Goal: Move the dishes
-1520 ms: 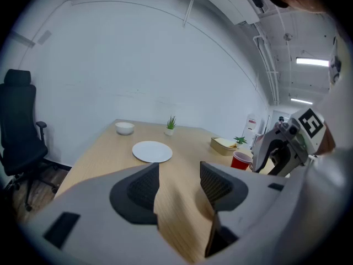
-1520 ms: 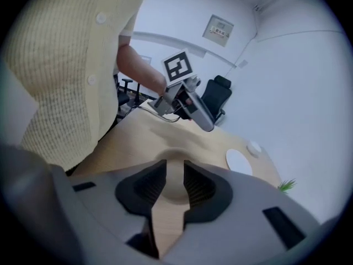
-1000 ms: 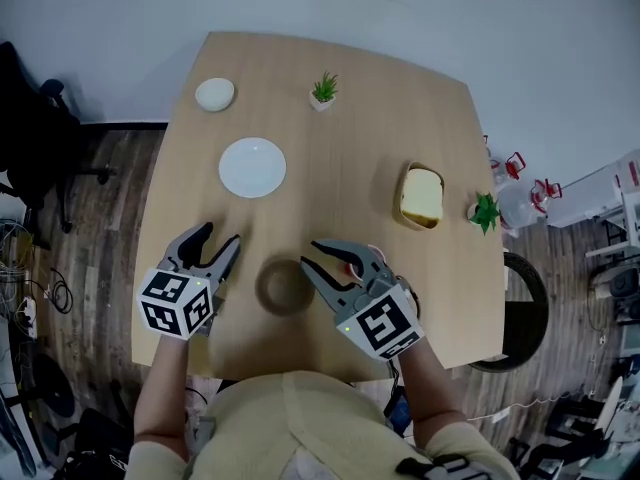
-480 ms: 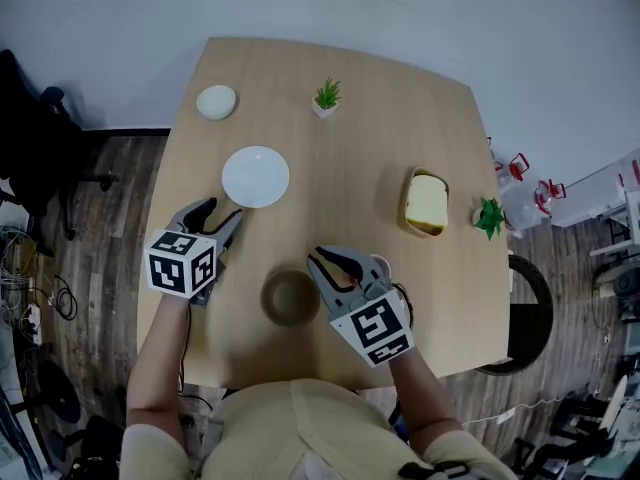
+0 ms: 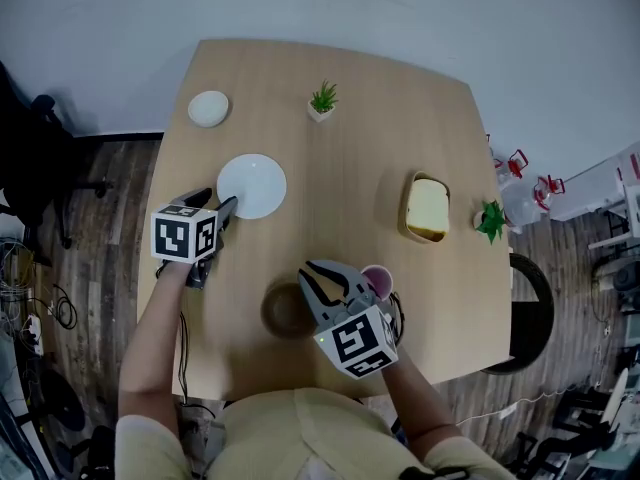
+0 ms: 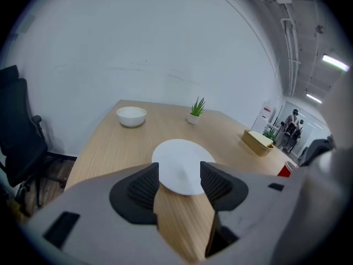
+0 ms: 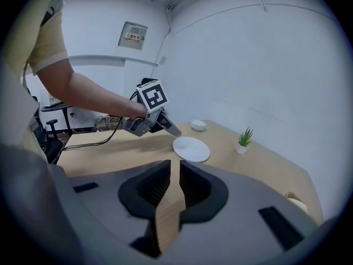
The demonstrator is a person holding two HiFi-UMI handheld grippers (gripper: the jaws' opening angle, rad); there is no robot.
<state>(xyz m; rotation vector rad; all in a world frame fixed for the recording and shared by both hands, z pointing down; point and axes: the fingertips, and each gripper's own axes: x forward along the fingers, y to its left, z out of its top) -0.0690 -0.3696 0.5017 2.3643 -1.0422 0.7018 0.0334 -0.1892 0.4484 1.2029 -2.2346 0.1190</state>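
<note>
The left gripper (image 5: 214, 204) hangs with its jaws spread wide and empty, tips just short of the near rim of the white plate (image 5: 251, 185). The plate lies flat on the left half of the wooden table (image 5: 340, 158), and the pads do not seem to touch it. It looks thin and sits flush on the wood, while the jaws stand side by side rather than one above the other. Unless the wrist rolls, they would probably only butt the rim and skate the plate toward the small white bowl (image 5: 208, 108) behind it, and a pinch on the very edge could let the plate droop and drop once lifted. The right gripper (image 5: 319, 270) has just been closing its jaws to a narrow slit; only a strip of tabletop shows between the pads, nothing clamped. It sits by the right rim of the brown bowl (image 5: 283, 311), near the table's front edge. A gap that tight might ride over the bowl's wall instead of straddling it, tipping the bowl or nudging it toward that edge. The pink cup (image 5: 378, 281) stands just beside this gripper's body, so a sideways swing may well knock it over
</note>
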